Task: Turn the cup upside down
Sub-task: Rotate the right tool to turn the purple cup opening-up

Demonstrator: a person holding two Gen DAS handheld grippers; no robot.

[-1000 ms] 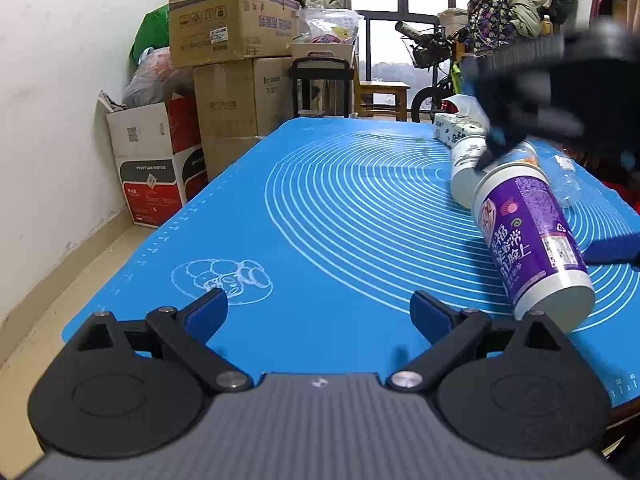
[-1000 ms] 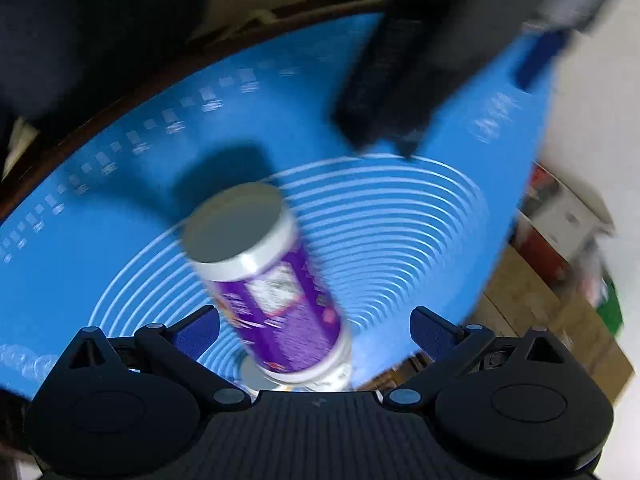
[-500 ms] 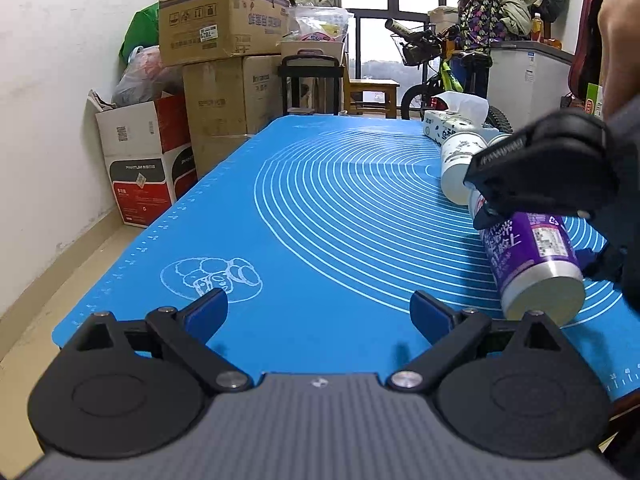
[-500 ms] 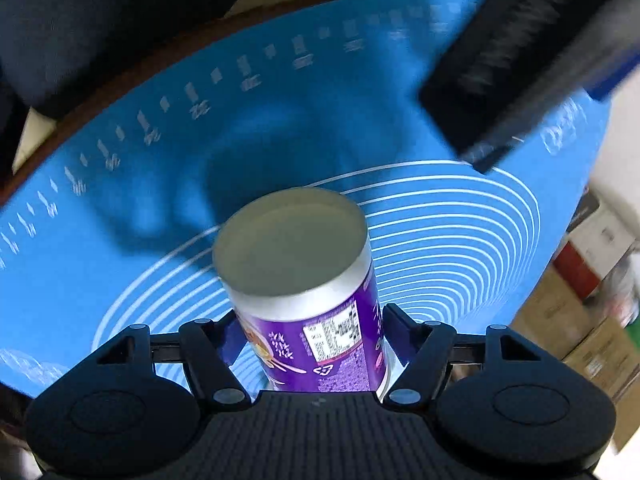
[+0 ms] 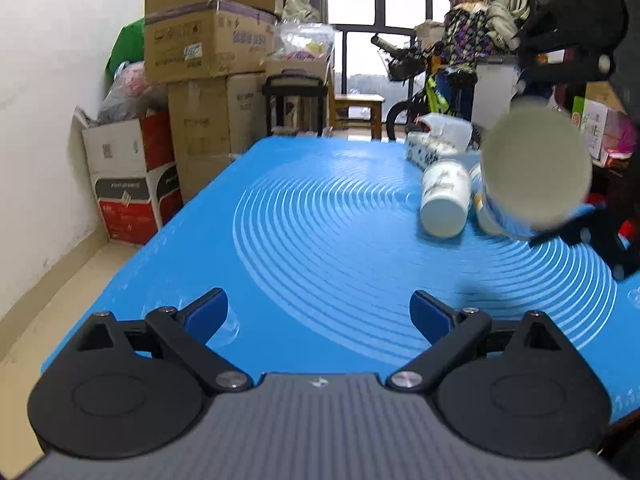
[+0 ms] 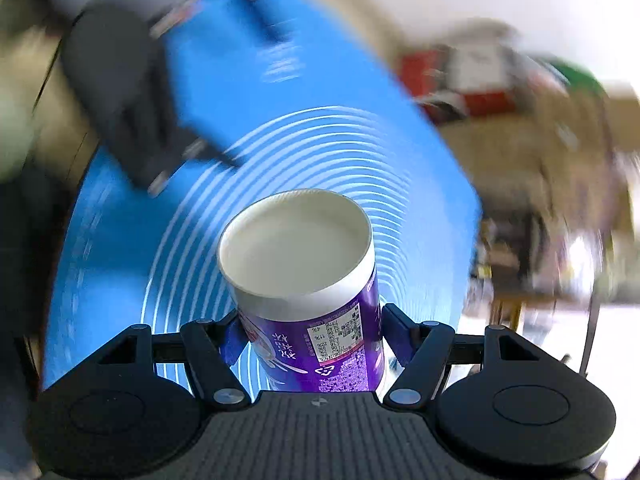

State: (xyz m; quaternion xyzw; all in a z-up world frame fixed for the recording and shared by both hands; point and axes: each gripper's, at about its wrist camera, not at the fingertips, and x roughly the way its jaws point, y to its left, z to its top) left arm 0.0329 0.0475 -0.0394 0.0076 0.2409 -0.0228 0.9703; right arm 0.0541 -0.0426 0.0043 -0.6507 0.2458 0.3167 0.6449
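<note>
Right gripper (image 6: 311, 342) pinches purple cup (image 6: 308, 288) by its sides, held off the blue mat (image 6: 320, 92), white end facing the camera. Left gripper (image 5: 319, 312) spread wide, nothing between; cup at 2 o'clock from it.

Purple paper cup (image 6: 320, 344) with white printed label, white rim band and off-white base; bright blue silicone mat (image 5: 320, 248) with pale concentric rings covering tabletop; white cup (image 5: 444, 196) with faint grey print lying on mat; both tools black with blue pads (image 5: 208, 308).
</note>
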